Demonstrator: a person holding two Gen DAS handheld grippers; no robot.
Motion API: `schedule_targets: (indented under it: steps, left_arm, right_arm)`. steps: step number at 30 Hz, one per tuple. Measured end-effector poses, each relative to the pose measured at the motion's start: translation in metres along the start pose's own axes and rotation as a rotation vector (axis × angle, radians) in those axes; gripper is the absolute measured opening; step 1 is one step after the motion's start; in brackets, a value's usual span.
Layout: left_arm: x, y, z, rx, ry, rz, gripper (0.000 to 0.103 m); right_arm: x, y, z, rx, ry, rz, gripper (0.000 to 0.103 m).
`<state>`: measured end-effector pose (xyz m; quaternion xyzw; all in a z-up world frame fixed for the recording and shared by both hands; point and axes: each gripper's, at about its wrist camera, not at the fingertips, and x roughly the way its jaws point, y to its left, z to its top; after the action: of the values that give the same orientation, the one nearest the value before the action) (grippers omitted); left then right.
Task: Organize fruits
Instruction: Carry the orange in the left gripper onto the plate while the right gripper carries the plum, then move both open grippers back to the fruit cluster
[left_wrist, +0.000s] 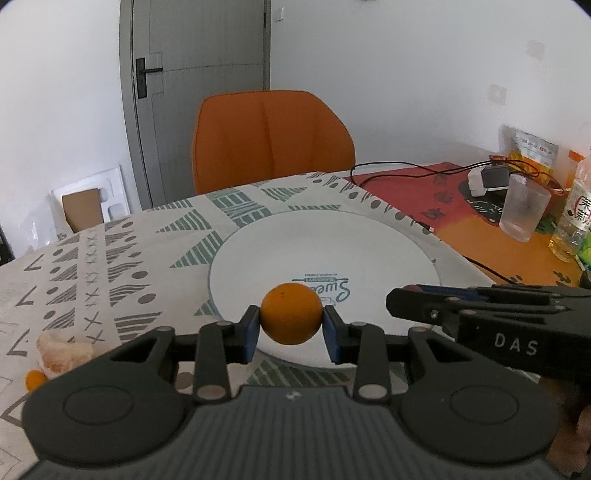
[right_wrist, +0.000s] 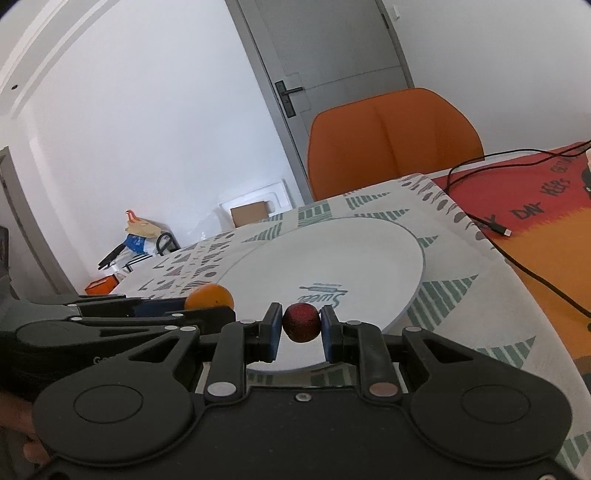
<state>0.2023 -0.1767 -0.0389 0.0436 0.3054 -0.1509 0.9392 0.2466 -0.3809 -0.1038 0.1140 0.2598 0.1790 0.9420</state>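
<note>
Tongs both loaded: left tongs (left_wrist: 291, 320) are clamping an orange (left_wrist: 291, 313), right tongs (right_wrist: 300, 323) are clamping a dark red fruit (right_wrist: 301, 322), both hovering over the plate's (left_wrist: 369, 243) near edge on the worktop (left_wrist: 110, 251).

Round orange fruit (left_wrist: 290, 313) and smaller dark-red fruit (right_wrist: 301, 322), possibly a plum, held above the white plate's (left_wrist: 369, 240) 6 o'clock rim.

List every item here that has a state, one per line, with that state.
left gripper: shut on the orange
orange: held above the plate's near edge
right gripper: shut on the red fruit
red fruit: held above the plate
plate: nothing on it
door: closed
</note>
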Motion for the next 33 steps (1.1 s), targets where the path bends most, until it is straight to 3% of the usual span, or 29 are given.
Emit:
schedule_targets:
  steps: [8,9,12,14,15,16,22,26,33]
  left_arm:
    - [0.004,0.007,0.003,-0.035,0.01,0.012,0.04]
    - [0.002,0.008,0.003,-0.041,0.013,0.017,0.041]
    - [-0.003,0.013,0.002,-0.057,0.014,0.039,0.063]
    - [-0.009,0.016,0.0,-0.062,-0.004,0.053,0.077]
    - [-0.012,0.018,-0.001,-0.064,-0.012,0.06,0.08]
    - [-0.015,0.02,-0.001,-0.065,-0.019,0.064,0.083]
    - [-0.032,0.033,-0.003,-0.103,-0.044,0.085,0.094]
    - [-0.044,0.043,-0.006,-0.129,-0.056,0.097,0.095]
    - [-0.067,0.06,-0.009,-0.166,-0.088,0.112,0.098]
  right_arm:
    - [-0.002,-0.002,-0.002,0.012,-0.006,-0.025,0.032]
    - [-0.003,-0.004,-0.002,0.02,-0.007,-0.026,0.038]
    - [-0.009,-0.003,-0.003,0.022,-0.03,-0.033,0.053]
    - [-0.013,0.001,-0.003,0.012,-0.04,-0.045,0.072]
    - [-0.015,0.003,-0.004,0.005,-0.054,-0.048,0.085]
    - [-0.018,0.004,-0.004,-0.002,-0.069,-0.052,0.089]
    - [-0.019,0.007,-0.004,0.012,-0.068,-0.058,0.098]
    - [-0.021,0.013,-0.005,0.013,-0.063,-0.054,0.103]
    - [-0.025,0.028,-0.006,-0.015,-0.058,-0.031,0.103]
